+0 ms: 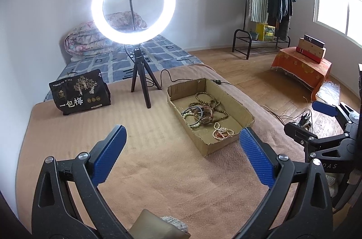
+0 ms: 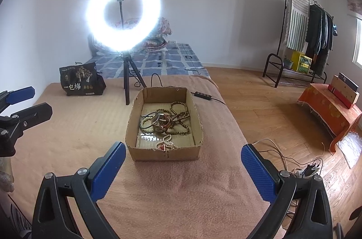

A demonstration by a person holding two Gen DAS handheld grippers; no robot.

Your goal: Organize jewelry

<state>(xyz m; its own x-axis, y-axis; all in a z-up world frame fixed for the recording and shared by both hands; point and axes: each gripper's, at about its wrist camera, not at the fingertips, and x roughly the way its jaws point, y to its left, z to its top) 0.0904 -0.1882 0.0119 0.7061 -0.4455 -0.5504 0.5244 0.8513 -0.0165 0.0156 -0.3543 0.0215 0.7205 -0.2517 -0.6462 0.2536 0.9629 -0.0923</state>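
A shallow cardboard box (image 1: 235,112) (image 2: 135,126) lies on a table with a tan cloth. In it is a tangle of jewelry: brown bead strands (image 1: 209,101) (image 2: 179,113), dark and brown bangles (image 1: 201,113) (image 2: 158,121) and a pale bead bracelet (image 1: 222,132) (image 2: 166,144). My left gripper (image 1: 183,135) is open and empty, short of the box and to its left. My right gripper (image 2: 183,153) is open and empty, just in front of the box. Each gripper shows at the edge of the other's view.
A lit ring light on a black tripod (image 1: 141,80) (image 2: 126,78) stands behind the box, its cable trailing past the box. A black printed bag (image 1: 80,94) (image 2: 80,80) sits at the back left. A small cushion (image 1: 156,225) lies under my left gripper.
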